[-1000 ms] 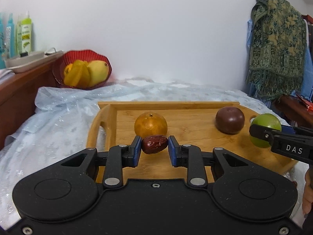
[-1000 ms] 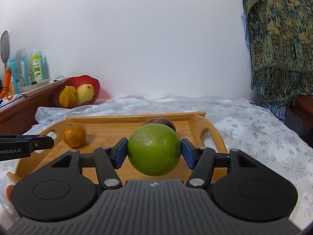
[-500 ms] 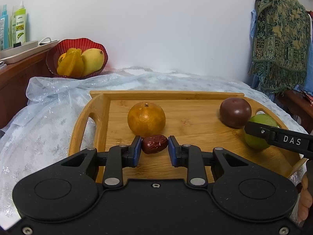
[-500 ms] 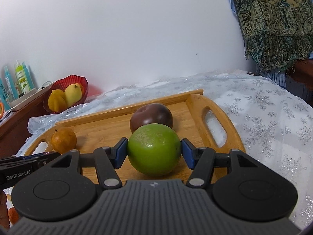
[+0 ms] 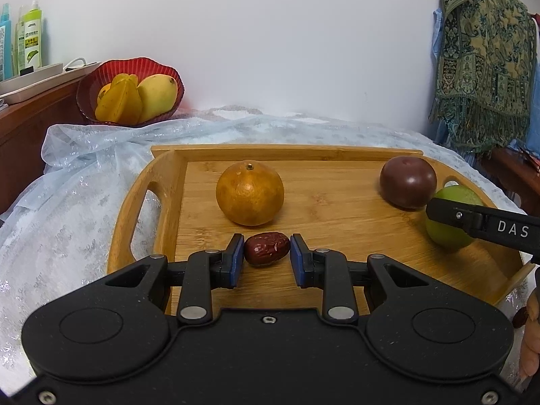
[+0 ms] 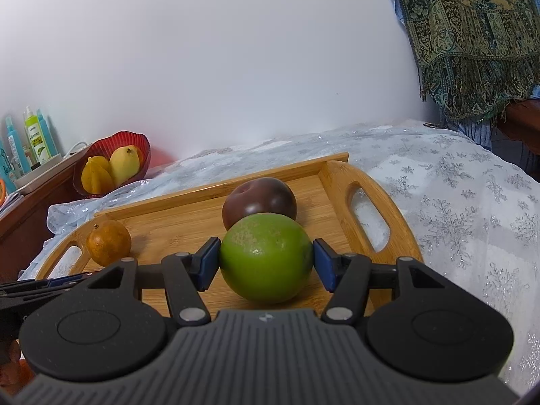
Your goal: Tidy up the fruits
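Holding a red date (image 5: 267,248) in the left gripper (image 5: 267,253), jaws nearly shut and pinching both ends, long way lying across from pad to pad. Hanging just over the wooden tray (image 5: 337,202), near its front edge. Sitting right behind, at 12 o'clock: an orange fruit (image 5: 249,194). Squeezing a green fruit (image 6: 266,258) in the right gripper (image 6: 266,263), jaws about half wide, low over the tray's right side. Touching or nearly touching behind it, at 12 o'clock: a dark purple fruit (image 6: 259,199). Probably coming next: setting both down, keeping clear of those neighbours.
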Tool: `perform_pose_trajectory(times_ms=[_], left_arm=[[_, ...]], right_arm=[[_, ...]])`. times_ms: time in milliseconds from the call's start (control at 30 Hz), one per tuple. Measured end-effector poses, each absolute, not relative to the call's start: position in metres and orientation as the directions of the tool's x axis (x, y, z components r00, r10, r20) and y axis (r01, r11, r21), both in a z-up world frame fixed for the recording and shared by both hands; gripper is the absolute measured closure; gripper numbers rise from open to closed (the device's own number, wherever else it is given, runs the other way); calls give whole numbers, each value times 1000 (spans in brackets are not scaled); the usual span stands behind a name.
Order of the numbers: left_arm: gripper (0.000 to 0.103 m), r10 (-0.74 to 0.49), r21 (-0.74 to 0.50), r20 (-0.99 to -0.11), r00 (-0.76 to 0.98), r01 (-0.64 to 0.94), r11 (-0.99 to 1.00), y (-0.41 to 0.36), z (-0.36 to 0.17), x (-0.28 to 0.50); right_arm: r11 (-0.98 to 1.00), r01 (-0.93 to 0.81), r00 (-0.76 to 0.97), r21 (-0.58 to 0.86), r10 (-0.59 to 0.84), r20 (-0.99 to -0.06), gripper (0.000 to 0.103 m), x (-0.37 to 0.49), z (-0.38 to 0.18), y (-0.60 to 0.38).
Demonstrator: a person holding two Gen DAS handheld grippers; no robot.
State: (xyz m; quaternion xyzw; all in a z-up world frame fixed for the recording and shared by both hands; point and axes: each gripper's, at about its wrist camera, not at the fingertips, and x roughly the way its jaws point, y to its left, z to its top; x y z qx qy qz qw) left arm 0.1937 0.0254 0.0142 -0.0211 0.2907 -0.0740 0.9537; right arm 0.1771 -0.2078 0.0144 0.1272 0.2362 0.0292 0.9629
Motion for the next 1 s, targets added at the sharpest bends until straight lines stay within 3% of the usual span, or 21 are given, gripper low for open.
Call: perform_pose_trajectory(times_ms=[1000], left_arm=[[75, -151, -81, -557, 817, 127, 989, 25, 12, 194]], right_arm=[[963, 14, 887, 271, 113, -447, 40, 174, 13, -208]])
